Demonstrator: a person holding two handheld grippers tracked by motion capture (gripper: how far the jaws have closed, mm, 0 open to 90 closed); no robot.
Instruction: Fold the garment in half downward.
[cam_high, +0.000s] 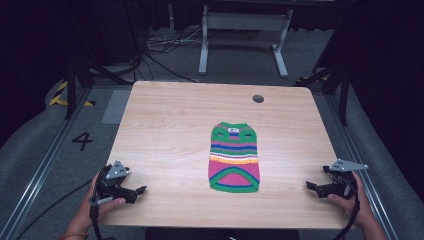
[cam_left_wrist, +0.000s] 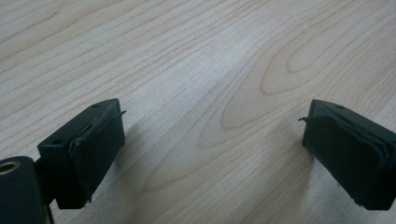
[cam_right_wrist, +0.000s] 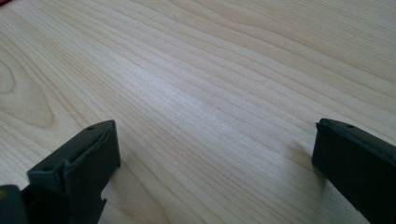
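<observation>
Flat on the light wooden table (cam_high: 165, 125), right of centre toward its near edge, lies a small striped knitted sweater (cam_high: 234, 157) in green, pink, blue and orange; its white neck label is unreadable. Left gripper (cam_high: 137, 191) and right gripper (cam_high: 311, 186) rest near the near corners, jaws spread.

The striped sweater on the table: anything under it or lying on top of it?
Nothing lies on the striped sweater; only a small white label near its collar. It lies flat on the wooden table. Whatever is beneath the knit is covered, though no bulge shows.
</observation>
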